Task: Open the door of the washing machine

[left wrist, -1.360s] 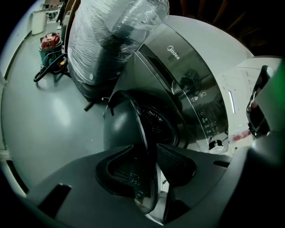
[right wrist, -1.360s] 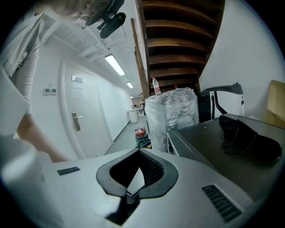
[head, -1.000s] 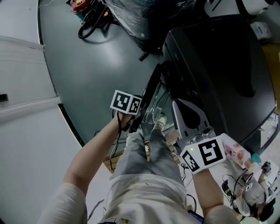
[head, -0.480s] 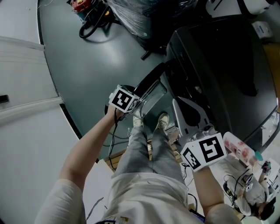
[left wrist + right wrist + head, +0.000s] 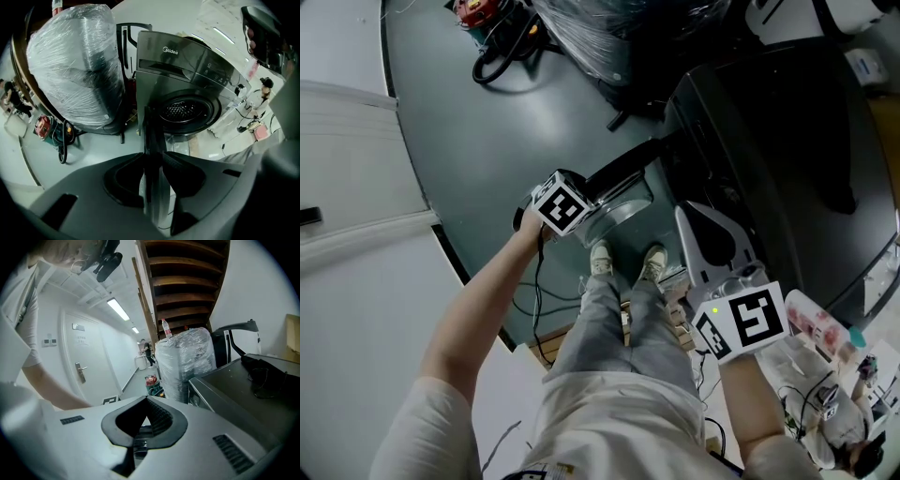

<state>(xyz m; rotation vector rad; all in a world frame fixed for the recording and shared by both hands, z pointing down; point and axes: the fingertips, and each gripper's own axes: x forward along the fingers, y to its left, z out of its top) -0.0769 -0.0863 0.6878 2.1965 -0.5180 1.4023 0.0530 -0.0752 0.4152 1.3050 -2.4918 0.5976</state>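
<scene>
So the door [image 5: 623, 187] has swung a good bit wider in the last second. Earlier it was only cracked open, sitting close against the washer [image 5: 769, 141] front. Now it stands well out over the floor [image 5: 516, 122], off to the left of the person's feet. The left hand-held gripper [image 5: 152, 158] has gone left with it and rolled over as it went. It's clamped on the door's outer edge, and you can see that edge running straight up between the pads.

From the left gripper view the drum mouth [image 5: 183, 110] is fully uncovered at the far side, behind the door edge, nothing across it.

The right hand-held gripper [image 5: 147, 400] is out of it. It's clenched on nothing, parked up near the top right of the washer and pointing off down the room.

I'd say the task is basically done. Maybe a little more swing left in the hinge, but the opening's already clear.
</scene>
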